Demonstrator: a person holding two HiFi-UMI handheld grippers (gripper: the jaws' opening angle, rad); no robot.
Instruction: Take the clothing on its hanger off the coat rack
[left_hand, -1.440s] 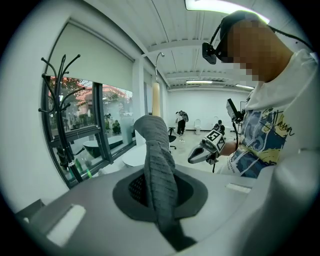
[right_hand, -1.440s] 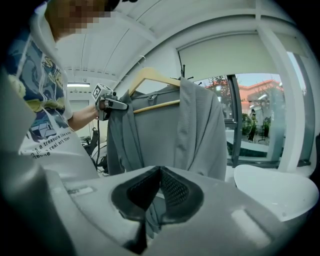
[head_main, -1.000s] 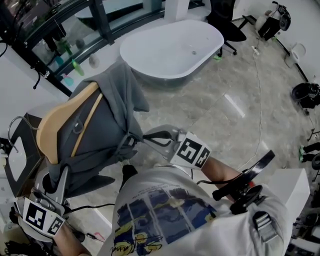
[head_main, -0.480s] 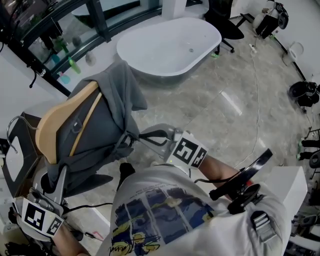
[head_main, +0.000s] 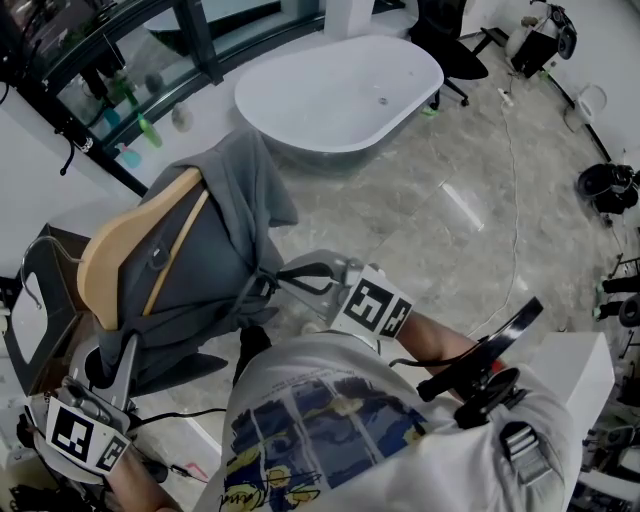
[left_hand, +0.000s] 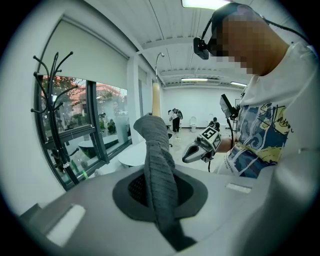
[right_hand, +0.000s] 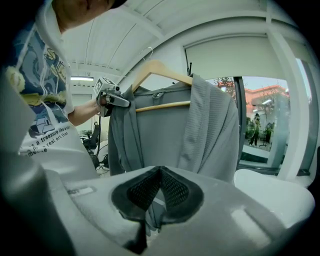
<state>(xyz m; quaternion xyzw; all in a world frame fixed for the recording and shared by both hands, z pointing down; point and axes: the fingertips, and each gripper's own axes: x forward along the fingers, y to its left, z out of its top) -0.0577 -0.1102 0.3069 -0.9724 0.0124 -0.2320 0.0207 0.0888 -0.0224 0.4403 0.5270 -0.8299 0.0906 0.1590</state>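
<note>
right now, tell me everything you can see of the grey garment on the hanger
The grey garment is a soft-looking ribbed knit, open at the front, draped over a wooden hanger with a crossbar. It hangs in loose folds. The left gripper is shut on a bunched strip of it, and the right gripper is shut on a thin fold.
</note>
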